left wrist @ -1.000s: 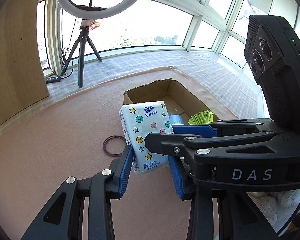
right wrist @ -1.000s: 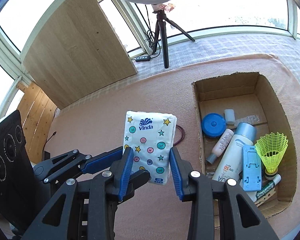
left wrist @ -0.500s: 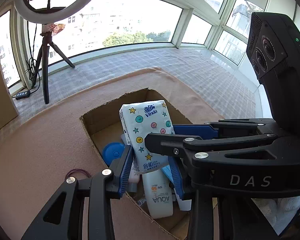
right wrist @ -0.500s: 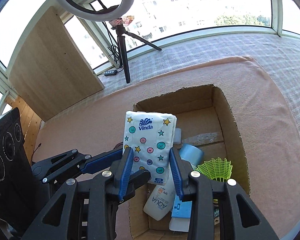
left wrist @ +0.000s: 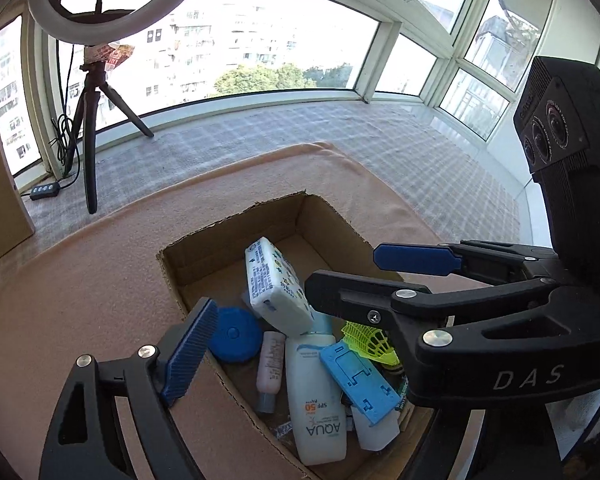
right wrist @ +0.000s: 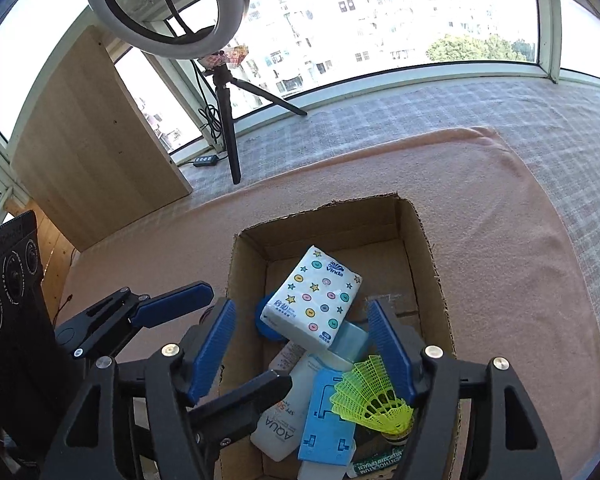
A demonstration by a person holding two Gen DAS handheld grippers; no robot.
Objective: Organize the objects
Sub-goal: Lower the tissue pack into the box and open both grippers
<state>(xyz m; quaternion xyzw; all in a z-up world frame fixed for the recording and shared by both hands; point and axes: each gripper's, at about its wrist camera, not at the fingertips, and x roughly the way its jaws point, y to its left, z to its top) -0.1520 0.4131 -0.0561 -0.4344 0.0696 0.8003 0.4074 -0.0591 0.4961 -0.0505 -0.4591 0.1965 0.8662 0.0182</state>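
The tissue pack (right wrist: pixel 311 298) lay tilted inside the cardboard box (right wrist: pixel 432 264), resting on a blue round case (left wrist: pixel 233 334) and a sunscreen bottle (left wrist: pixel 316 396), beside a blue stand (right wrist: pixel 326 420) and yellow shuttlecock (right wrist: pixel 370 398). Both the right gripper (right wrist: pixel 302 354) and the left gripper (left wrist: pixel 256 344) stood spread wide, holding nothing.

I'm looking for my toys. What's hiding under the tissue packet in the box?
The Vinda tissue pack lies on a blue round case and the sunscreen bottle's light blue cap. Anything deeper is covered.
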